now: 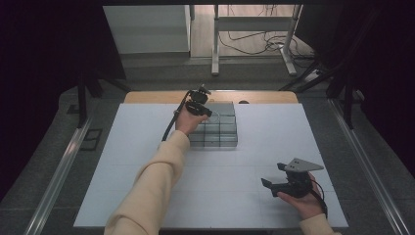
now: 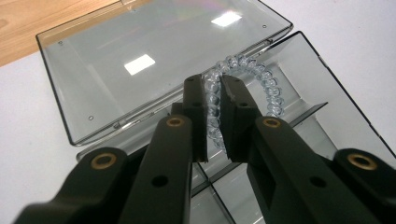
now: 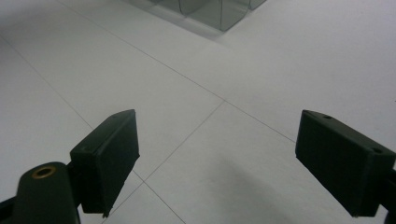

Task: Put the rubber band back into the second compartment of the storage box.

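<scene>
A clear plastic compartment box (image 1: 218,128) lies near the far middle of the white table, its lid (image 2: 140,60) folded back flat. A bracelet of clear beads (image 2: 261,77) hangs over the box's far compartment (image 2: 299,65). My left gripper (image 2: 214,119) is shut on one side of the bead loop, and the rest arcs out beyond the jaw tips. In the high view the left gripper (image 1: 201,105) sits over the box's far left corner. My right gripper (image 1: 272,177) rests low at the near right of the table, with its jaws wide apart and nothing between them (image 3: 217,168).
The white table top (image 1: 147,161) carries thin grid lines. A strip of bare wood (image 1: 161,96) shows along its far edge. Beyond it stand a desk frame (image 1: 254,39) and cables on the floor. A corner of the box (image 3: 210,11) shows ahead of the right gripper.
</scene>
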Motion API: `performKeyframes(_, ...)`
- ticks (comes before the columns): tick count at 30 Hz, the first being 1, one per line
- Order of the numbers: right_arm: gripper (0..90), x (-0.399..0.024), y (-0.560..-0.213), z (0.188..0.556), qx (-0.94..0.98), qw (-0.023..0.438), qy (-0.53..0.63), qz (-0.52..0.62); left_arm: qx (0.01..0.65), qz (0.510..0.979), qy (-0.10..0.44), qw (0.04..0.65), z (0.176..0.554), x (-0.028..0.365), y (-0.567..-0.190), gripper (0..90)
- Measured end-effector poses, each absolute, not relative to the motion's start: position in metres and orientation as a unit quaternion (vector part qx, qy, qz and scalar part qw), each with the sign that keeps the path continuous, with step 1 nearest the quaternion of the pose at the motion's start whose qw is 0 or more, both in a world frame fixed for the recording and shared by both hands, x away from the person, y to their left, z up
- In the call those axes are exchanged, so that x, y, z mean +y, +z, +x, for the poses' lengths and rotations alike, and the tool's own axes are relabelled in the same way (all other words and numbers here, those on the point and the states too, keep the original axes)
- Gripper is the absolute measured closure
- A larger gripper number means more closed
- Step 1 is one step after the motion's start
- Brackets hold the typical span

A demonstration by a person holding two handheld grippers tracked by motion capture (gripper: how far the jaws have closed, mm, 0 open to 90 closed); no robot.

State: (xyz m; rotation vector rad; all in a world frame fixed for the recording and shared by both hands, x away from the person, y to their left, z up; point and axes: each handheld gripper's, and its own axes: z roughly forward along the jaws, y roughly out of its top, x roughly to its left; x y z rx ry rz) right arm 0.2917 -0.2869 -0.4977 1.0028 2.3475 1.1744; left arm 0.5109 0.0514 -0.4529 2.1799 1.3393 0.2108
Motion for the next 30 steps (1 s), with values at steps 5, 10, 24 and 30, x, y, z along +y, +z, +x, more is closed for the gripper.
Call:
performKeyframes(5,14.0,-0.288,-0.497,0.291,0.823,0.167,0.413,0.353,0.501,0.814,0.078,0.281,0.512,0.051,-0.454,81.8)
performKeyframes(10,14.0,-0.288,-0.497,0.291,0.822,0.168,0.412,0.355,0.499,0.817,0.075,0.278,0.510,0.050,-0.454,81.8)
performKeyframes(24,14.0,-0.290,-0.497,0.289,0.819,0.167,0.415,0.359,0.501,0.824,0.070,0.256,0.509,0.047,-0.472,81.8)
performKeyframes(30,14.0,-0.291,-0.498,0.289,0.819,0.166,0.416,0.358,0.505,0.824,0.073,0.248,0.509,0.045,-0.480,81.8)
